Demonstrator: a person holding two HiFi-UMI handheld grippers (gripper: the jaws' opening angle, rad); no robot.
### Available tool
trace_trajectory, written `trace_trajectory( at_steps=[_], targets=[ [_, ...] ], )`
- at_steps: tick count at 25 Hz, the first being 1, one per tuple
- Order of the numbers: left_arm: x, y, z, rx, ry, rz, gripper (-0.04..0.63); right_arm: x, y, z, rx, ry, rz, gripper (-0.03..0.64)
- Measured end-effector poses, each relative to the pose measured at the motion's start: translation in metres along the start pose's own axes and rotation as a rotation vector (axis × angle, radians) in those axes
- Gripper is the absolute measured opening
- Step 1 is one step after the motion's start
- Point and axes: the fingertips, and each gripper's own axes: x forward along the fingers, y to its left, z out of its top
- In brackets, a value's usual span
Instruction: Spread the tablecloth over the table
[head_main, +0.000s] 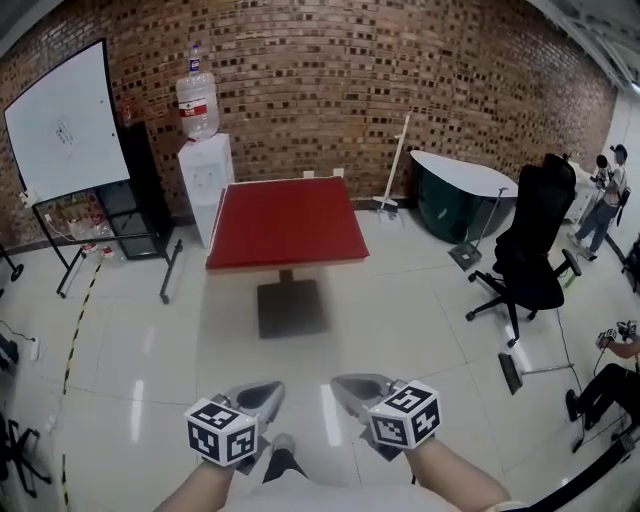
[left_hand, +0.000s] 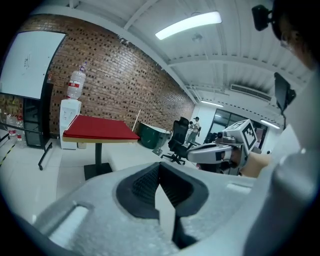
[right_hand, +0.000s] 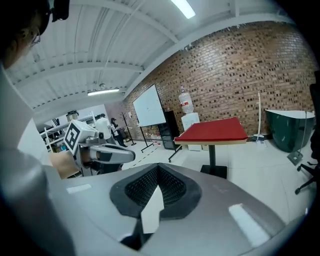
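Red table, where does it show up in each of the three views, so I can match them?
Head view: table in the upper centre, in front of the brick wall.
Left gripper view: left of centre, at mid-height.
Right gripper view: right of centre, at mid-height.
Shared landmark: the water dispenser by the table's far corner.

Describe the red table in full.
The table has a square top, red above with a pale tan edge, on one dark central post and a flat dark base plate. It stands upright on the glossy white floor, before the brick wall, near a white water dispenser. Nothing lies on it.
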Motion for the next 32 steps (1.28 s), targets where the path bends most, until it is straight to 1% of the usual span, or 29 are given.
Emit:
trace_trajectory(
  at_steps=[4,8,19,32],
  targets=[
    [-0.010,-0.046,-0.019,0.011,0.002,-0.002,0.002,-0.040,0.022,-0.015,-0.009,-0.017,0.023,0.002],
    [-0.020,-0.069,-0.021,0.027,-0.011,0.005,0.002,-0.062,0.036,-0.022,-0.028,-0.023,0.030,0.002],
    [-0.032,-0.091,-0.015,0.055,-0.029,0.010,0.002,-0.083,0.046,-0.022,-0.043,-0.035,0.013,0.002],
    [-0.040,-0.085,-0.012,0.062,-0.043,0.027,0.002,-0.076,0.050,-0.022,-0.043,-0.041,0.023,0.002]
  ],
)
